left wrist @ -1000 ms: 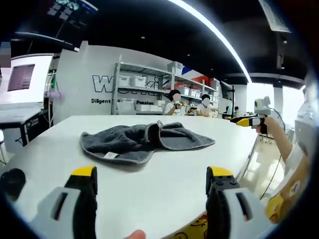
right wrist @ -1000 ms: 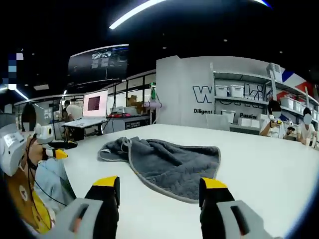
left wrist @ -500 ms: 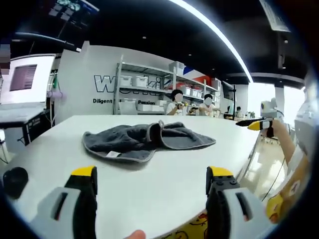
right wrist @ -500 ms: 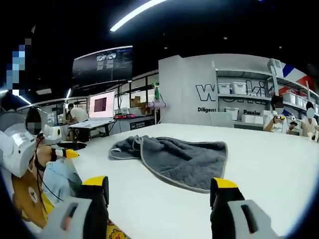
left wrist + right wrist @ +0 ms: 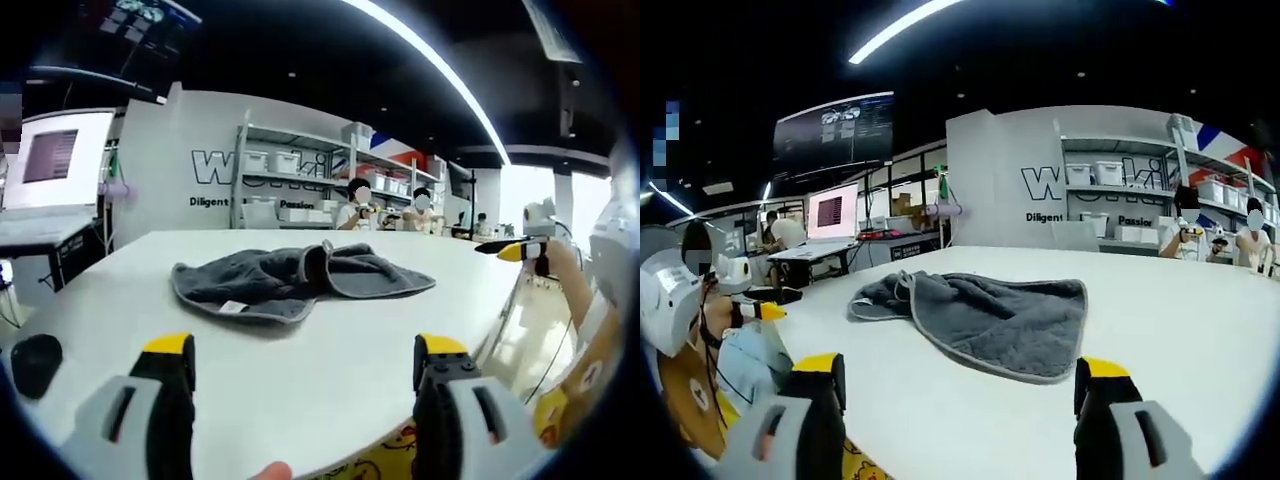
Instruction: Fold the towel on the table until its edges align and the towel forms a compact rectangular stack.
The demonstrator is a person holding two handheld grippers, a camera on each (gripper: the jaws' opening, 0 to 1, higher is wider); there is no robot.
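White table (image 5: 350,340) bare round crumpled grey towel (image 5: 300,281), left claw (image 5: 305,362) and right claw (image 5: 960,382) wide apart, empty

Grey towel (image 5: 300,278) lies crumpled, seemingly partly folded, on the table (image 5: 330,350).

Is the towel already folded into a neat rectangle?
No, the grey towel lies rumpled and spread unevenly on the white table, with neither gripper touching it.
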